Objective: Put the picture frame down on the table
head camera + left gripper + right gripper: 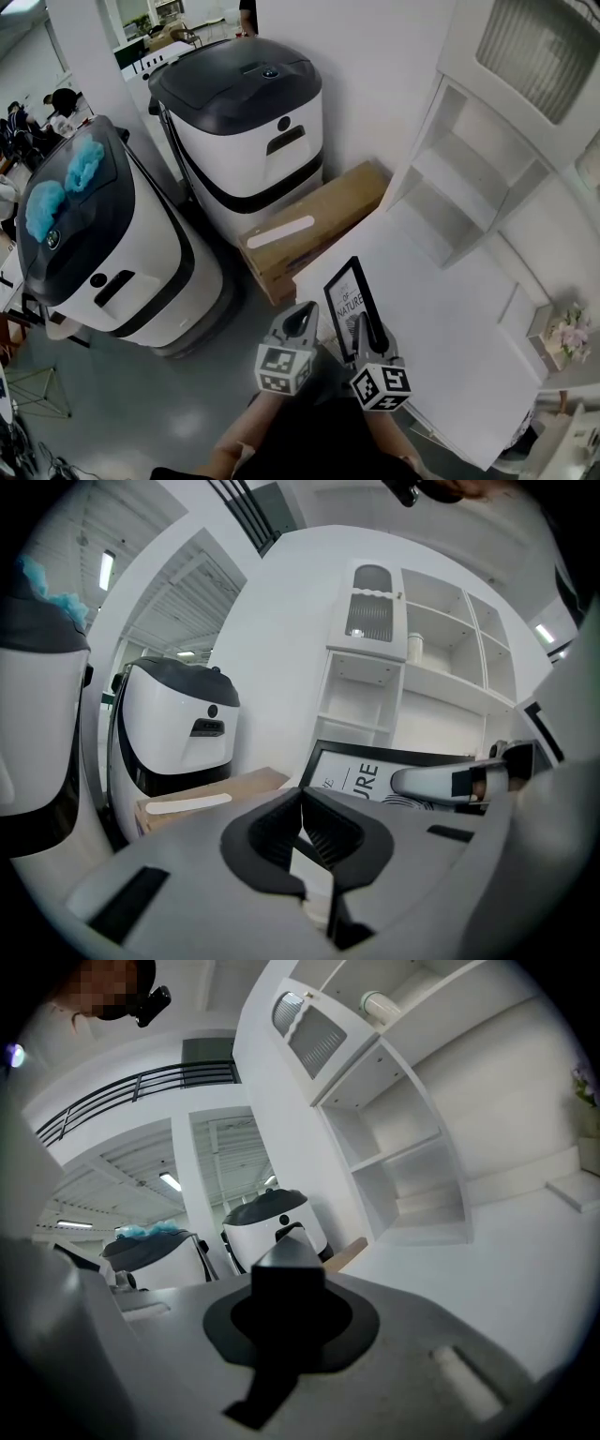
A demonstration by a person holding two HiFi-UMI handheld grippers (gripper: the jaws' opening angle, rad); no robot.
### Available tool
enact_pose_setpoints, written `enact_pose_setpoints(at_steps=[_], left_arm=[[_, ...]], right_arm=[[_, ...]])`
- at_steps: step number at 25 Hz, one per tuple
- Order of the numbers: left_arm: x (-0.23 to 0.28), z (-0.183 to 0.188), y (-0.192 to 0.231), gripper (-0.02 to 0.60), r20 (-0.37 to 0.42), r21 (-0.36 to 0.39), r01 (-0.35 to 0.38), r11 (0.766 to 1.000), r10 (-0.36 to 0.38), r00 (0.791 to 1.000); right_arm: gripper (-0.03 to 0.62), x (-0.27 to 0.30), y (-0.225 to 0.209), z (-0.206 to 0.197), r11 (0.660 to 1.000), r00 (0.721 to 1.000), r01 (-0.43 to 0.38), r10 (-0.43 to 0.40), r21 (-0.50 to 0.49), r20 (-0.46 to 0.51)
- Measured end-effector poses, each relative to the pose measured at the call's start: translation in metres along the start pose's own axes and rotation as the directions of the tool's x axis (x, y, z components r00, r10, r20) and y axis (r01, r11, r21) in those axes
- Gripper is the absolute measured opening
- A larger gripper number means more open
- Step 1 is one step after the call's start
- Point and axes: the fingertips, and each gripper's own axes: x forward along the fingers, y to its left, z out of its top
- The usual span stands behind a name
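At the far left of the head view stands a white machine with a dark lid (103,253), a tuft of blue fluff (66,183) on its top. Just beside it to the right is a second machine (248,122) of the same build, backed against a white wall. A long cardboard box (314,225) lies on the grey floor (178,403), wedged between that second machine and the left edge of the white bench (450,309). Below the box, the left hand-held gripper (302,317) hangs over the floor just off the bench's near left corner. Its own view shows its jaws (302,799) brought together at the tips with nothing between them. Just to its right, apart from it, the black picture frame (352,302) stands upright on edge above the bench's left margin, its printed face turned toward the left gripper. Whether its lower edge touches the bench cannot be told. The right hand-held gripper (367,330) is clamped tight on the frame's near lower part, and in its own view the frame's dark edge (286,1260) fills the closed jaws. To the right of the frame the bench top spreads wide and white as far as the open white shelf unit (478,178) along its far side. A small bunch of pale flowers (570,336) sits near the right edge.
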Motion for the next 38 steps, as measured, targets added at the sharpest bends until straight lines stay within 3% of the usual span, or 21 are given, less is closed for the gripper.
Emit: enact_pose_setpoints(at_steps=[16, 25, 38], left_arm=[[0.038, -0.016, -0.035, 0.012, -0.066, 0.003, 0.152, 0.988, -0.152, 0.986], [0.058, -0.015, -0.064, 0.012, -0.082, -0.025, 0.201, 0.979, -0.202, 0.976], [0.077, -0.015, -0.068, 0.012, -0.101, -0.025, 0.144, 0.989, -0.146, 0.984]], right_arm=[[0.014, -0.017, -0.039, 0.005, 0.987, 0.987, 0.154, -0.155, 0.046, 0.030], [0.014, -0.029, -0.065, 0.017, 0.976, 0.977, 0.205, -0.208, 0.073, 0.038], [0.014, -0.017, -0.088, 0.039, 0.971, 0.985, 0.158, -0.167, 0.179, 0.035]])
